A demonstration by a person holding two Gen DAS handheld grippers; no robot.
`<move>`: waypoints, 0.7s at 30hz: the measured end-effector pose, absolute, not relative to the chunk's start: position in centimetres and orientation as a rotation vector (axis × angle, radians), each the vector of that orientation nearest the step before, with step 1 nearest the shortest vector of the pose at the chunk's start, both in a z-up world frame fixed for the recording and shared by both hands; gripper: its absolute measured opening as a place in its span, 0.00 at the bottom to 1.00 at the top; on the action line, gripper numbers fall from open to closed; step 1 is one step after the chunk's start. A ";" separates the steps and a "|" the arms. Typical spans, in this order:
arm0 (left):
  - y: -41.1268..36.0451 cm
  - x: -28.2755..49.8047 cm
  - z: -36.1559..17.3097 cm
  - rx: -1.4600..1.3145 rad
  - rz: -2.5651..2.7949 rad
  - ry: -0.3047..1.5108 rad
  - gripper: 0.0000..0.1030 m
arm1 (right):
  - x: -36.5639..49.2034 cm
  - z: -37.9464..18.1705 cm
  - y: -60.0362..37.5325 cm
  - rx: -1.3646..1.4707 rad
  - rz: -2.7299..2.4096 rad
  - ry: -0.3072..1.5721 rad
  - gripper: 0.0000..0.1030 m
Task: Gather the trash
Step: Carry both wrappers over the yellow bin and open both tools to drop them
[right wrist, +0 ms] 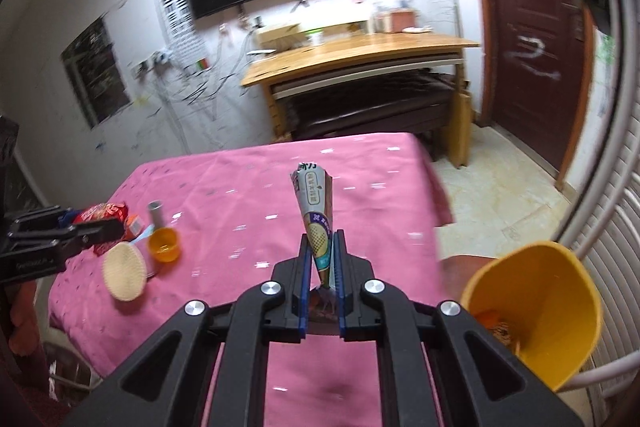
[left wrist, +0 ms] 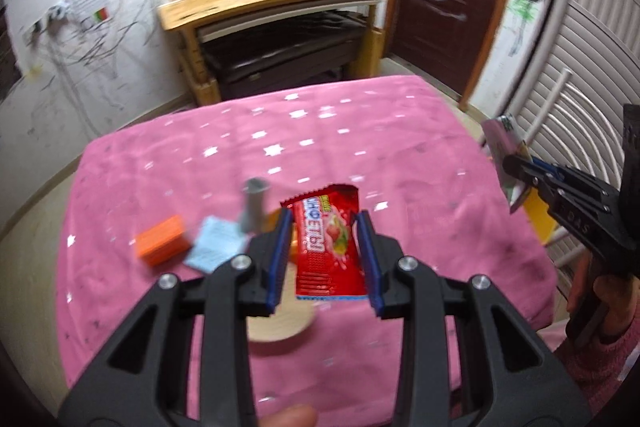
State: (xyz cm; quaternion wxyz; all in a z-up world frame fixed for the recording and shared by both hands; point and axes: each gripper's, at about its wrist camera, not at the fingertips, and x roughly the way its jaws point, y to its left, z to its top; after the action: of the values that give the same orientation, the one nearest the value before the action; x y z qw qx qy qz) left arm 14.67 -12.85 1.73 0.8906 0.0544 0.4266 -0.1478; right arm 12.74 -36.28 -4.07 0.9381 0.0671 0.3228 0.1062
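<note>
1. The left gripper (left wrist: pixel 325 259) is carrying a red candy wrapper (left wrist: pixel 328 251). The jaws are pinching it across its width, and it is standing upright above the pink tabletop (left wrist: pixel 360 155).
2. The right gripper (right wrist: pixel 322 267) is carrying a cone-shaped ice-cream wrapper (right wrist: pixel 314 211). The jaws are pressed together on its narrow lower end, and the wide end is pointing up and away from the camera.
3. The yellow bin (right wrist: pixel 536 311) is standing off the tabletop's right edge, low and near the right gripper. Some scraps are already lying inside it.
4. Judgement: both pieces are being brought toward the bin, and neither has been dropped yet.
5. To do this step well, each wrapper is best brought fully over the bin's mouth before the jaws are spread. The cone wrapper is long, so its free end needs to clear the rim.
6. The right gripper is sitting nearer the bin, so it is sensibly emptied first. This is keeping the two grippers from crowding one another.
7. The candy wrapper is light and flat. It may be clinging to a pad, so the jaws should be spread wide.
8. Still lying on the tabletop are an orange block (left wrist: pixel 162 241), a blue paper (left wrist: pixel 214 243), a grey tube (left wrist: pixel 253 199), an orange cup (right wrist: pixel 164 245) and a woven dish (right wrist: pixel 125 271). Which of these count as trash cannot be told.
</note>
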 end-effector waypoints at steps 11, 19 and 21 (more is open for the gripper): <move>-24.7 15.6 2.0 0.182 -0.498 0.884 0.30 | 11.3 -5.8 -47.7 0.282 0.018 0.635 0.04; -33.0 16.2 0.5 0.224 -0.626 0.944 0.30 | 11.0 -8.6 -52.7 0.375 -0.060 0.662 0.04; -34.9 16.3 0.0 0.242 -0.644 0.951 0.30 | 10.8 -9.1 -53.7 0.386 -0.088 0.667 0.04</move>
State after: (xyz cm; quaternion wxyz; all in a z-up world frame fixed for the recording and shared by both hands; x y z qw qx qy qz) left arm 16.31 -34.89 0.04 0.8326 0.1143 0.4489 -0.3036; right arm 10.84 -53.74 -9.13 0.9258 0.1884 0.3250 -0.0428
